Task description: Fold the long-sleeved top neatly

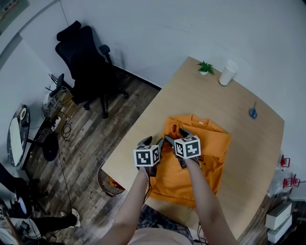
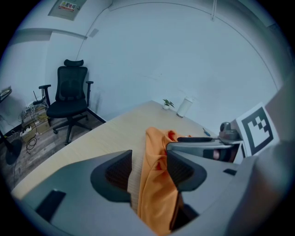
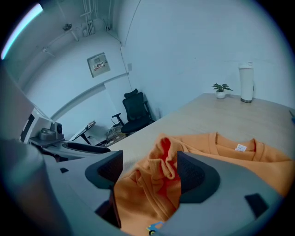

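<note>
Here the long-sleeved top is spread on the table, its collar beyond the fingertips, and a bunched sleeve end sits between the spread fingers of the right gripper, pressed by neither pad. A fold of the cloth is seen between the parted fingers of the left gripper, against one finger only; both grippers are probably kept side by side there so that the sleeve can be laid across the body.

No legible txt: wall notice & neck label on top too small to read.
</note>
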Demonstrator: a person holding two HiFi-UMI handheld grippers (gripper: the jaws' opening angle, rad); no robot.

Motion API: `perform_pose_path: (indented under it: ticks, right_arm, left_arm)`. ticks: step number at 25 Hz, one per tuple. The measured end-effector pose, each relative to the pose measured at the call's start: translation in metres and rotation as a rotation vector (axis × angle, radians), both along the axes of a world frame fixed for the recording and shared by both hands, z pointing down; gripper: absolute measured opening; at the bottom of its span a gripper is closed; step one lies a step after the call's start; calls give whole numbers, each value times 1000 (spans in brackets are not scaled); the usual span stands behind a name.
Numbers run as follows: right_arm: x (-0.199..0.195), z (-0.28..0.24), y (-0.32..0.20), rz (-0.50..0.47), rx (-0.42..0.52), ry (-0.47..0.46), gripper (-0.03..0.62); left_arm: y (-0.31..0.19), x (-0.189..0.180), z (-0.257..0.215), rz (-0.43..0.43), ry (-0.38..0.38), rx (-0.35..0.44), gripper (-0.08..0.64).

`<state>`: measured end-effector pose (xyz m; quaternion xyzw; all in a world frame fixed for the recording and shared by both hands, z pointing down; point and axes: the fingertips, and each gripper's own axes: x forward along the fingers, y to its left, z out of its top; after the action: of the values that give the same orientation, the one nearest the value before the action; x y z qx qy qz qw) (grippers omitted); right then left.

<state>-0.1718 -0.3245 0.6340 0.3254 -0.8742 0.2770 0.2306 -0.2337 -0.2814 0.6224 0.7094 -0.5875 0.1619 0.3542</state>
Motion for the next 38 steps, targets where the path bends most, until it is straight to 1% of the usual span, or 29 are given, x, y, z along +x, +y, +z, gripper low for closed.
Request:
perform_pose_path:
  ticks: [1, 4, 9, 12, 15, 20, 23, 26, 29, 31, 33, 36, 38]
  right_arm:
    - [1, -2, 0, 0, 4, -9, 363]
    - [4, -10, 0, 19, 14, -42, 377]
    - [25, -25, -2, 75, 44, -58, 379]
    - [54, -33, -6, 142, 58, -61, 370]
    - [90, -42, -9, 201, 73, -52, 367]
    - [156, -54, -18, 243, 116, 27, 365]
    - [192, -60, -26, 236, 134, 87, 365]
    - [219, -59, -35, 196, 140, 167, 364]
    - [237, -50, -42, 107, 137, 281, 365]
    - [245, -42, -46, 27, 140, 363, 368]
    - [251, -33, -50, -58, 145, 429, 374]
    - [257, -18, -53, -160, 125, 486, 355]
    - [261, -8, -55, -203, 104, 505, 341]
  left_arm:
    - [0, 0, -1, -2, 1, 2, 238]
    - [0, 1, -2, -4, 2, 11, 236]
    - [-1, -2, -5, -2, -1, 21, 236]
    - [-6, 1, -10, 7, -5, 27, 236]
    - [-16, 8, -18, 34, -15, 42, 236]
    - [-43, 26, -37, 136, -49, 72, 255]
    - [-63, 37, -46, 218, -76, 78, 282]
    - [-80, 54, -48, 332, -124, 58, 299]
    - [-92, 78, -37, 485, -199, 11, 315]
    - [-97, 92, -25, 610, -273, -35, 345]
    - [-101, 102, -10, 723, -342, -85, 354]
    - [-106, 109, 11, 836, -396, -147, 354]
    - [-109, 110, 24, 895, -424, -180, 354]
